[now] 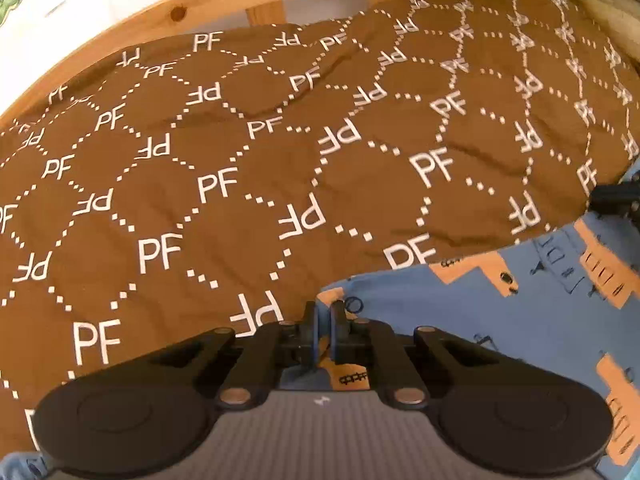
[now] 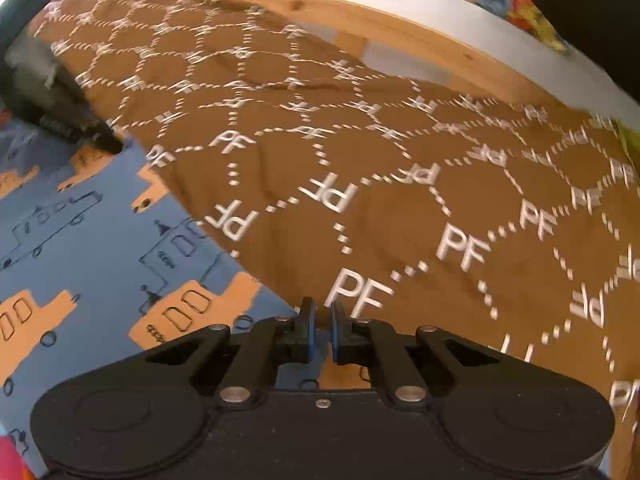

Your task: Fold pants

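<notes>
Two grippers sit at the near edge of the pants [image 1: 240,168], a brown garment printed with white letters that lies spread wide over a blue bedsheet [image 1: 480,320] and reaches far back to the wooden bed frame [image 1: 120,28]. The left gripper [image 1: 324,314] is clenched at the hem's left end and the right gripper [image 2: 322,314] is clenched further right along the same edge. Whether either has cloth pinched between its pads is hard to make out. No fold shows anywhere: the fabric lies in a single layer with only small wrinkles. By my reading the task is barely begun, with the first fold and all later ones left to do.
</notes>
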A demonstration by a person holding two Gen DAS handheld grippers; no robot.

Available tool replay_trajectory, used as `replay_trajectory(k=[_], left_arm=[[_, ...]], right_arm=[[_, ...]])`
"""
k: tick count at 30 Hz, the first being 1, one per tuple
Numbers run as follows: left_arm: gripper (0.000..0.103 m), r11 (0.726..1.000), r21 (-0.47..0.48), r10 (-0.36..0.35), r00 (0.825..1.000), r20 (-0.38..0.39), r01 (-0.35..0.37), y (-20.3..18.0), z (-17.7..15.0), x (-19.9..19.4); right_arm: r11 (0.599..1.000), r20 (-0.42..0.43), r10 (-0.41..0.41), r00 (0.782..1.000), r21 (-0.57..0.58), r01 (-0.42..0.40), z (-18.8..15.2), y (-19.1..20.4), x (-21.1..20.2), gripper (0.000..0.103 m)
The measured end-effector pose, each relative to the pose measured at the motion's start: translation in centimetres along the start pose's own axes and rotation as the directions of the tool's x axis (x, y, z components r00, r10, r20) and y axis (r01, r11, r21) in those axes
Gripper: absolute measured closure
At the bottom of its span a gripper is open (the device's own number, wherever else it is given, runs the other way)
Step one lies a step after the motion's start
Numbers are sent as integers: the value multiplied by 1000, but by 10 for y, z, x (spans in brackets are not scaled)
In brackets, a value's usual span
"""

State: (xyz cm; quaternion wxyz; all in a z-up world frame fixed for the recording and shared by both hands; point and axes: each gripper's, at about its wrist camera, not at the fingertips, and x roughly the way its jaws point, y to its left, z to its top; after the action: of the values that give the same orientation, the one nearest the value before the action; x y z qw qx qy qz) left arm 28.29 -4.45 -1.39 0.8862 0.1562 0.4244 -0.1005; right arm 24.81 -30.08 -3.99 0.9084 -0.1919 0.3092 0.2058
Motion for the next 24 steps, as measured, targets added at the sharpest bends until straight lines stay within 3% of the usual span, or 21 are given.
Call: replay_trajectory(k=[2, 3, 4, 5, 6, 9, 12, 14, 17, 19, 21, 24], left_arm=[[92, 1000, 19, -4, 1000, 15, 4, 0, 1, -1], [83, 1000, 12, -2, 1000, 16, 2, 2, 1, -2], [58, 1000, -6, 8, 1000, 15, -8, 5, 1, -4], [47, 999, -35, 42, 999, 14, -42, 6, 1, -8], [42, 996, -64, 67, 997, 30, -65, 7, 1, -14], [37, 998, -68, 14, 996, 84, -9, -5, 7, -30], [22, 999, -1, -49, 990, 131, 50, -37, 23, -45], [21, 992, 51, -123, 982, 145, 117, -62, 39, -52], [21, 962, 139, -249, 964, 93, 235, -100, 78, -59], [21, 929, 248, -296, 953, 58, 274, -131, 106, -66], [21, 877, 380, -336, 940, 50, 294, -164, 132, -73], [22, 772, 526, -434, 900, 28, 356, -209, 161, -71]], right_arm=[[1000, 18, 9, 1000, 24, -9, -2, -4, -11, 86], [1000, 36, -10, 999, 21, 9, -4, -5, -22, 71], [999, 49, -47, 998, 17, 46, -7, -5, -35, 51], [996, 51, -84, 995, 26, 83, -11, -8, -47, 41], [993, 52, -114, 992, 47, 112, -16, -11, -59, 31], [975, 28, -173, 985, 146, 167, -38, -24, -102, 30], [945, -18, -272, 962, 180, 271, -61, -36, -130, 23], [919, -42, -325, 945, 220, 326, -75, -47, -143, 23], [909, -33, -293, 956, 301, 289, -92, -70, -151, 30], [902, -15, -271, 963, 345, 259, -97, -83, -150, 41], [903, 15, -247, 969, 366, 224, -99, -91, -150, 48], [899, 16, -208, 978, 397, 184, -101, -100, -151, 55]])
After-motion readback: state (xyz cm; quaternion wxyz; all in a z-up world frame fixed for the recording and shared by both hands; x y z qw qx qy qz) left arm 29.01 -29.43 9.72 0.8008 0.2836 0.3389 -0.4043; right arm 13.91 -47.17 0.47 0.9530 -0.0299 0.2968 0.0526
